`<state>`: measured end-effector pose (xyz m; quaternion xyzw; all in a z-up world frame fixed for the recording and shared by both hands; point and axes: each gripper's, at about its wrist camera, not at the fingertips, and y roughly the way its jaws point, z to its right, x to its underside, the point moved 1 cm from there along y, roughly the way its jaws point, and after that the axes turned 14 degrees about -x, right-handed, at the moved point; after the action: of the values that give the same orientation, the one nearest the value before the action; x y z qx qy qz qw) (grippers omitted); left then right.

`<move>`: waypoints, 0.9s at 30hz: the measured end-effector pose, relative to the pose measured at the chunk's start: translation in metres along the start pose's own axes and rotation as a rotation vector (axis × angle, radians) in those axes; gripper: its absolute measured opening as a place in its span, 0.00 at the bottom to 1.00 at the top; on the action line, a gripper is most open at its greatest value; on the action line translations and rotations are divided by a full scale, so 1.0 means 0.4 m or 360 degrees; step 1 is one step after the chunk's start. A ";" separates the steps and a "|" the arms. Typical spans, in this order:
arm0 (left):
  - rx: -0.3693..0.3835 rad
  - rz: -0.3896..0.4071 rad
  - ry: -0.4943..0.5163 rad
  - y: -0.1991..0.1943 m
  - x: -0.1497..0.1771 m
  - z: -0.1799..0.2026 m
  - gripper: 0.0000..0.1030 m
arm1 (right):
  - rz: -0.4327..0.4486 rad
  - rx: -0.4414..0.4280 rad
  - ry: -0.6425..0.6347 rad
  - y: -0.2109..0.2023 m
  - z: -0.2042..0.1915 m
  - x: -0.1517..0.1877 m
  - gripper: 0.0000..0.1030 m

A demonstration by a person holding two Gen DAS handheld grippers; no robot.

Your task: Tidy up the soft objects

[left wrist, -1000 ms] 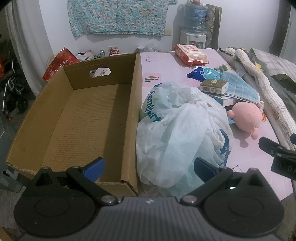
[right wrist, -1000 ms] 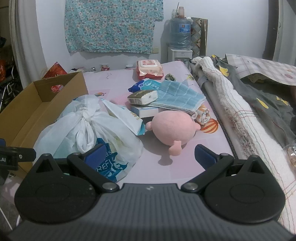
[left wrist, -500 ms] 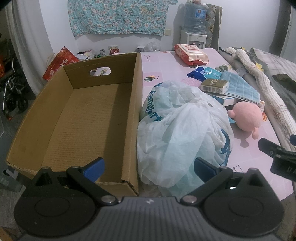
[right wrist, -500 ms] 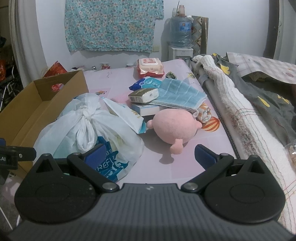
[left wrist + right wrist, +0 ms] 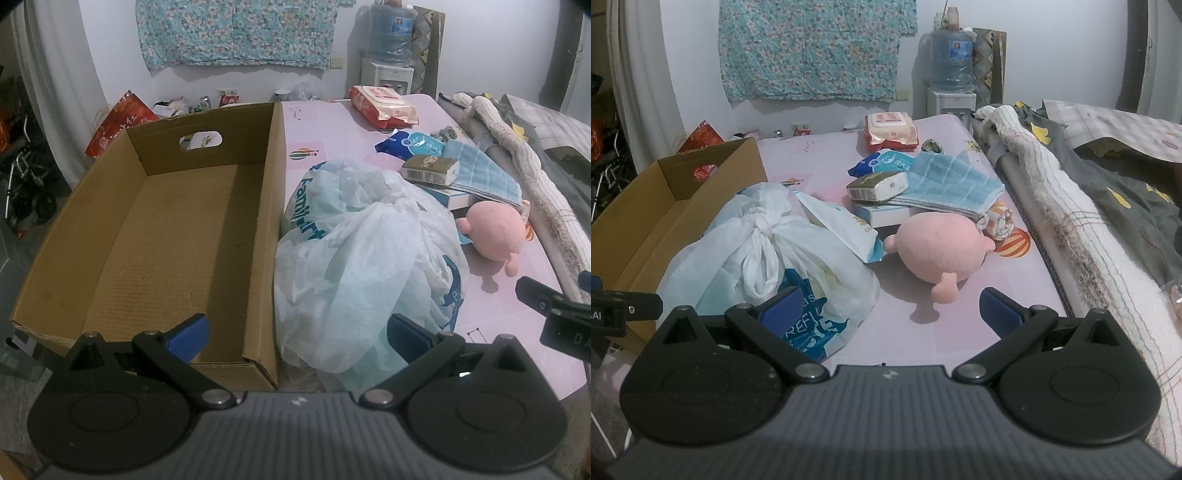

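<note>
- While both grippers hover, jaws apart and holding nothing, the box (image 5: 177, 236) lies unfilled: approach step.
- Next, probably: right gripper (image 5: 890, 310) closes on plush (image 5: 942, 251).
- Left gripper (image 5: 297, 334) faces bag (image 5: 369, 258).

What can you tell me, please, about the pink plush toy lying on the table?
The pink plush toy is a round, fuzzy, soft-looking ball with small stubby limbs, one pointing toward the camera and one toward the white plastic bag. No face shows from either view. It lies on the pink patterned table, just in front of the folded blue towel and the white box beneath it, and seems to touch a small striped cloth roll. Neither hand-held gripper touches it.
</note>
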<state>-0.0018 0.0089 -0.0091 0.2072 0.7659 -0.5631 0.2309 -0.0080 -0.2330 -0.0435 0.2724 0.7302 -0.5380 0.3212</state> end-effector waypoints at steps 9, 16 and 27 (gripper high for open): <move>0.0014 0.0003 0.0006 0.000 -0.001 0.010 1.00 | -0.0003 0.0010 0.0041 0.001 0.017 0.005 0.99; 0.0108 0.0106 0.0036 -0.023 -0.015 0.038 1.00 | 0.0005 0.0033 0.0104 0.003 0.056 0.022 0.99; 0.0355 0.0325 0.0124 -0.061 -0.104 0.122 0.99 | 0.0227 -0.0047 0.0159 -0.004 0.196 0.047 0.99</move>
<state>0.0236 -0.0471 0.0211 0.3300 0.6821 -0.6098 0.2326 -0.0078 -0.3076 -0.0737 0.3455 0.7319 -0.4887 0.3258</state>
